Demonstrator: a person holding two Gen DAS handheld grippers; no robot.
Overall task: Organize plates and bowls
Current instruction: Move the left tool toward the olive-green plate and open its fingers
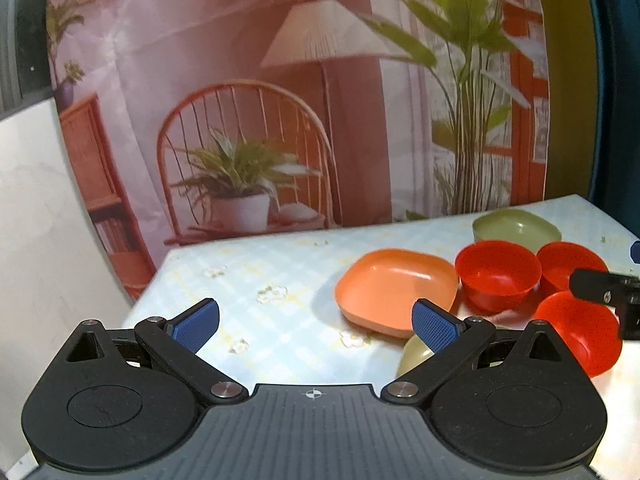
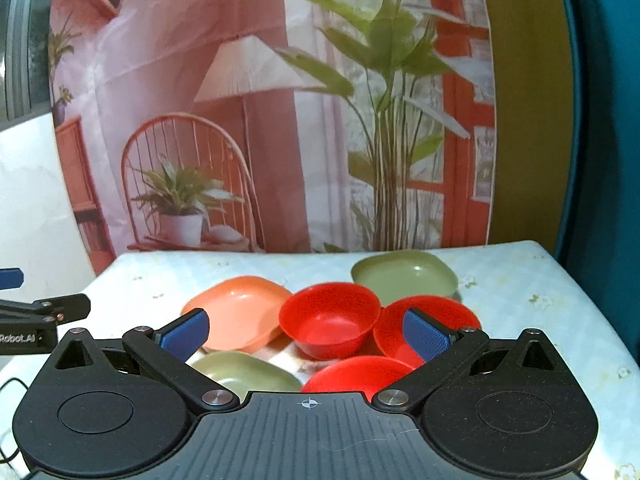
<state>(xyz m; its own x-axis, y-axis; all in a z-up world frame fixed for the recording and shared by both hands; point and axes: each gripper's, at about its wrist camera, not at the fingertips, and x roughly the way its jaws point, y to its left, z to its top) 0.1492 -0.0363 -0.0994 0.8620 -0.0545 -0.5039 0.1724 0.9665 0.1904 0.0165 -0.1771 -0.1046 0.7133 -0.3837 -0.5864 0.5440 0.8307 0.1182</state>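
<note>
**Sorting barely started: 6 dishes loose on the table**

Nothing stacked so far. On the table [image 2: 560, 280], 3 red bowls: middle red bowl [image 2: 330, 320], right red bowl [image 2: 436, 312], near red bowl [image 2: 356, 374], bunched close together, rims touching or nearly so. Orange plate [image 2: 240, 312] just left of the middle red bowl. Far green plate [image 2: 404, 278] behind the red bowls; near green plate [image 2: 244, 372] at the front, partly hidden by the gripper body.

Right gripper [image 2: 306, 332] spread wide, empty, hovering above the cluster. Left gripper [image 1: 316, 326] likewise wide and empty, off to the left of the dishes, close to the orange plate.

Judged as remaining: all of it, nesting the 3 bowls and stacking the 3 plates.
</note>
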